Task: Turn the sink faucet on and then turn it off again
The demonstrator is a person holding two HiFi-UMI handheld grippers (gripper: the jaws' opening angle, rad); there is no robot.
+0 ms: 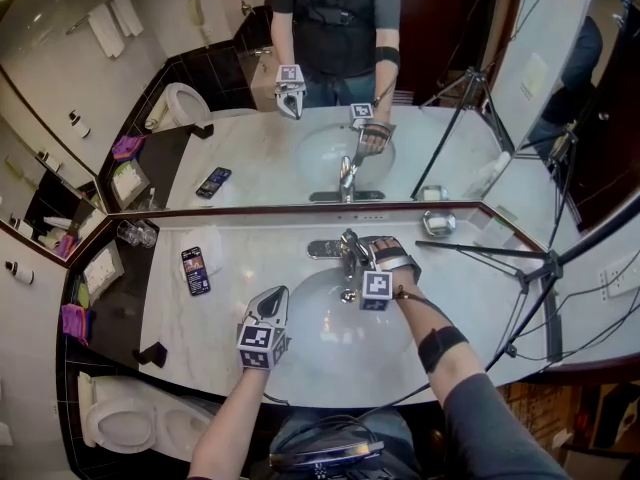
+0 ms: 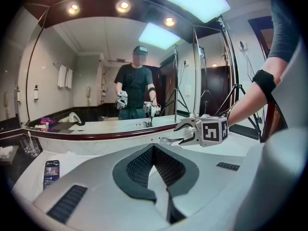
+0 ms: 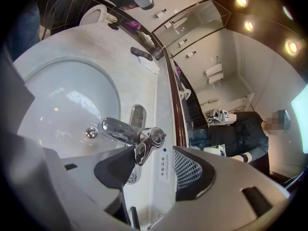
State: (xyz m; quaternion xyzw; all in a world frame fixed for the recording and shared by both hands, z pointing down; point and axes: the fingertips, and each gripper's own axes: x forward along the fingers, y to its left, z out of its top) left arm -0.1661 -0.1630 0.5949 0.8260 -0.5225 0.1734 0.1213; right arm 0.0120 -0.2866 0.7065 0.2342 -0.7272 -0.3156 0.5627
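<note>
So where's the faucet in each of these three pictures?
Head view: the faucet is at centre, behind the basin, with the right tool on it.
Left gripper view: the faucet is just right of centre, mostly hidden by that tool.
Right gripper view: the faucet is at centre, its lever between the open jaws.
Shared landmark: the mirror's dark lower edge, right behind it.

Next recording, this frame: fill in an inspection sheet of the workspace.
Surface: pale marble counter, oval basin set in it.
Job's things: chrome faucet, no stream seen; its lever lies between the right tongs.
Clutter: phone, glasses, small metal dish.
Grippers: left tongs shut, empty, near the basin's rim; right tongs open around the lever.
Cables: black cable along the right forearm.
Surroundings: mirror, tripod, toilet.
</note>
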